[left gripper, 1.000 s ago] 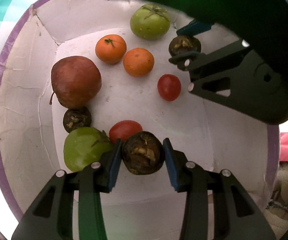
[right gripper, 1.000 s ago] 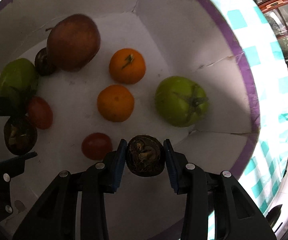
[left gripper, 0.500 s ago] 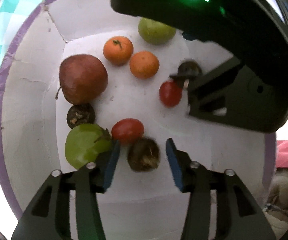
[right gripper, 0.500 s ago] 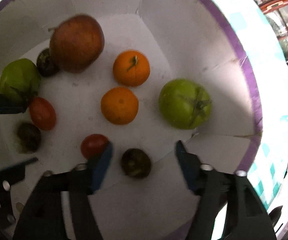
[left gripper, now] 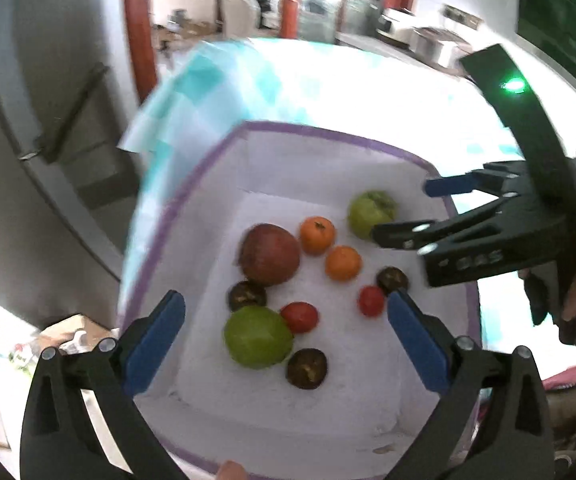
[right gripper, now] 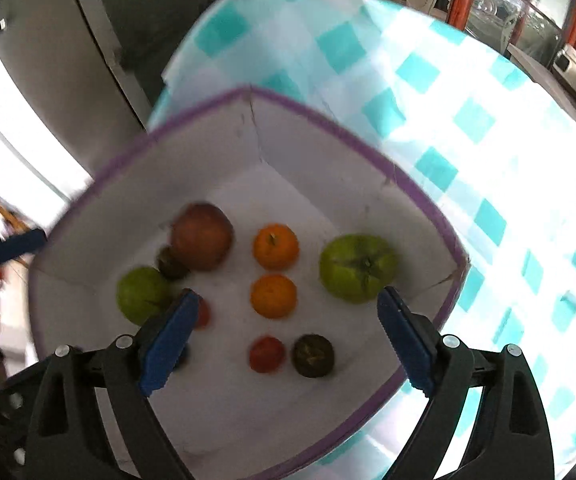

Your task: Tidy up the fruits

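1. A white box with a purple rim (left gripper: 176,208) sits on a teal-checked tablecloth (right gripper: 467,120) and holds ten pieces of fruit.
2. One large red apple (left gripper: 270,255) lies toward the far left of the box floor.
3. Two oranges (left gripper: 317,235) lie side by side near the centre.
4. Two green tomatoes (left gripper: 258,337) lie well apart, one near, one far.
5. Two small red tomatoes (left gripper: 299,317) lie between them.
6. Three dark brown fruits (left gripper: 306,368) are scattered singly.
7. The left gripper (left gripper: 286,336) hangs above the box, jaws spread wide, holding nothing.
8. The right gripper (right gripper: 286,336) is likewise released and empty above the box.
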A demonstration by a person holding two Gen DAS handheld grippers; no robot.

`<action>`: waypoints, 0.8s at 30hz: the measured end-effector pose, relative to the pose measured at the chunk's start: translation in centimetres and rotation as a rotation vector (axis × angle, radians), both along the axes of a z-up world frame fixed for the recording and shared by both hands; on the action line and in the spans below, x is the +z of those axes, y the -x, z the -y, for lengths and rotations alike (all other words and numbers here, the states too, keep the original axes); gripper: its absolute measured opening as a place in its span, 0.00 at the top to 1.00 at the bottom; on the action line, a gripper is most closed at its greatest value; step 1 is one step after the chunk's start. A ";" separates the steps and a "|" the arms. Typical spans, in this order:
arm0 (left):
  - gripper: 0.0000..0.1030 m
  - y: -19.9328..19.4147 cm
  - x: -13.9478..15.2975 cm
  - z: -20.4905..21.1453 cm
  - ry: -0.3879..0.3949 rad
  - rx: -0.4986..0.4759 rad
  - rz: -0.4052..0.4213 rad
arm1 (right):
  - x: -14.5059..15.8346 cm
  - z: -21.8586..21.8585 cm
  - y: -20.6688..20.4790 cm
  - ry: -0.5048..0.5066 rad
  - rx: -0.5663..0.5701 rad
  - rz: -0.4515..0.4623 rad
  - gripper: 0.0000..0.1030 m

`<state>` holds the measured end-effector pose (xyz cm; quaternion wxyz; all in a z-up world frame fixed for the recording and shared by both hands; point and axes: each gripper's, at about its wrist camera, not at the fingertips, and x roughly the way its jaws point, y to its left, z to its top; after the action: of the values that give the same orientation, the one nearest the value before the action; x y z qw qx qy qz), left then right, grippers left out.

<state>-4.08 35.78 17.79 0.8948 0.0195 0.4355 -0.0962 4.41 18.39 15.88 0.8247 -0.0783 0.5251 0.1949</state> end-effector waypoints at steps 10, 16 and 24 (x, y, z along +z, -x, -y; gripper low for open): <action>0.02 -0.2 -0.2 0.0 -0.156 0.136 -0.051 | 2.1 1.3 0.1 -0.104 -0.050 -0.041 0.15; 0.02 -1.5 -2.1 0.2 -0.139 0.118 -0.117 | 0.5 0.3 -0.5 -0.058 -0.030 -0.053 0.15; 0.02 -3.1 -3.9 -0.7 -0.098 0.107 -0.182 | -0.6 0.1 -1.0 -0.025 -0.049 -0.074 0.15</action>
<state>-0.96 36.49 13.87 0.8534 0.0313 0.5196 -0.0280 5.41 18.28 15.28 0.8100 -0.0480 0.5547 0.1840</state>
